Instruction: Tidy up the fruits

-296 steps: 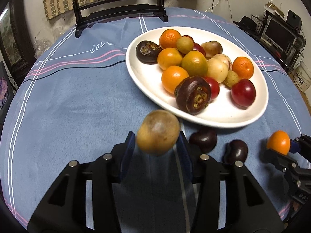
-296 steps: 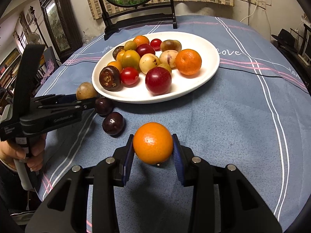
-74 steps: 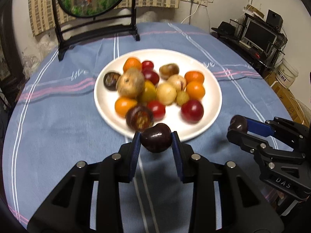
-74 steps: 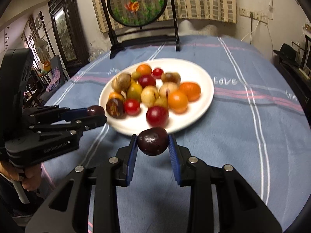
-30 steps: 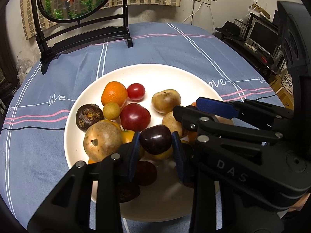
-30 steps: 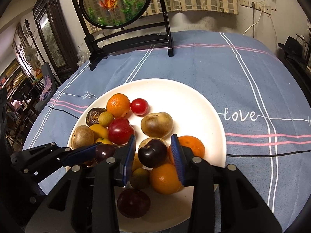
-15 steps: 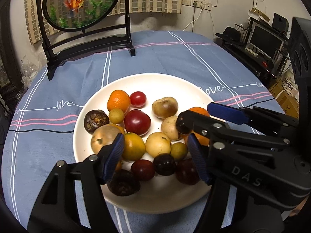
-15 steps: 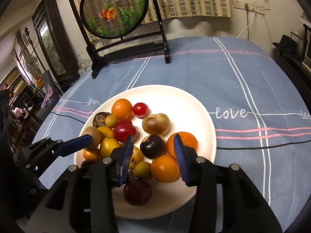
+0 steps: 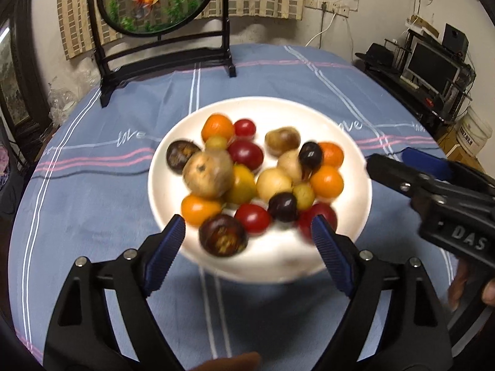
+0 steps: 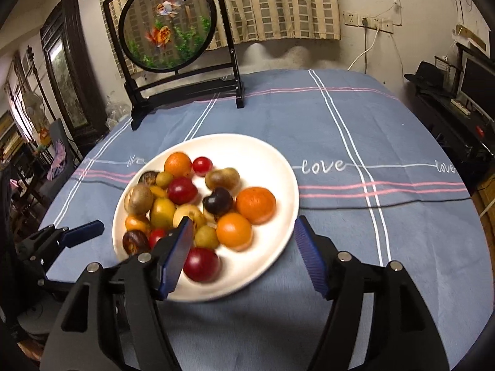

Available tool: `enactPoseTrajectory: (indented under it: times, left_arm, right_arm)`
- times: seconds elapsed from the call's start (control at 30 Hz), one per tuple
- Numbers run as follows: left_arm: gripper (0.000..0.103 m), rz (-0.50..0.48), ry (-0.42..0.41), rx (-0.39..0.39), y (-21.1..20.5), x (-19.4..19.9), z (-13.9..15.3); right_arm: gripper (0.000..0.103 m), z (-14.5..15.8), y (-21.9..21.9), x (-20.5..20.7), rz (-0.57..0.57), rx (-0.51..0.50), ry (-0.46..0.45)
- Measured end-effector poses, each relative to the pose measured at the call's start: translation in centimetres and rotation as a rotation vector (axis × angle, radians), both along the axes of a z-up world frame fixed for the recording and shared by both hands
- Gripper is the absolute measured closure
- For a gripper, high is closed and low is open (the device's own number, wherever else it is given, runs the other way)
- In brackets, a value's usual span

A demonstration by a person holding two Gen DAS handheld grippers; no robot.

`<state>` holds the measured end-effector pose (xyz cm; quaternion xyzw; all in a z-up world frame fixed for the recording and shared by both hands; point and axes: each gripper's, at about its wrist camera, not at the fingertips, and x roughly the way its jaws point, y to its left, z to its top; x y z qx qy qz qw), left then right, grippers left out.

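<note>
A white plate [image 9: 278, 266] on the blue tablecloth holds several fruits: oranges, red plums, brown and yellow ones. Two dark plums lie among them, one near the front [image 9: 283, 206] and one further back right [image 9: 310, 154]; the right wrist view shows one dark plum [image 10: 217, 201] mid-plate. My left gripper [image 9: 247, 232] hangs over the plate's near edge, its jaws opening with nothing held between them. My right gripper [image 10: 244, 232] is also opening and empty, just short of the plate's near rim. Each gripper shows in the other's view, right gripper [image 9: 389, 160] and left gripper [image 10: 71, 232].
A round goldfish screen on a black stand [image 10: 167, 31] sits at the table's far edge. Shelves with a monitor [image 9: 433, 61] stand beyond the table on the right. A hand [image 9: 488, 290] grips the right gripper's handle. Blue cloth [image 10: 371, 154] surrounds the plate.
Both grippers let go of their dark plums, which now lie on the plate. Both have opened wide and drawn back from the fruit pile toward the plate's near edge.
</note>
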<state>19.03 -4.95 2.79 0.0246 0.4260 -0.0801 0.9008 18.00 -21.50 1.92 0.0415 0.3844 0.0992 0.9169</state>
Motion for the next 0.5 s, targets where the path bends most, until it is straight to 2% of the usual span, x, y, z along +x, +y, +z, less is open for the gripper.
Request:
enactPoseTrajectory:
  times: [0.3,0.5]
  left_arm:
    - [0.013,0.04,-0.003,-0.005,1.9,-2.8,-0.1]
    - [0.012,0.055,-0.003,-0.008,2.8,-4.5,-0.3]
  right_arm:
    - [0.001,-0.4,0.8,-4.2,0.001,-0.054,-0.021]
    - [0.001,-1.1,0.8,-6.4,-0.012,-0.079,-0.006]
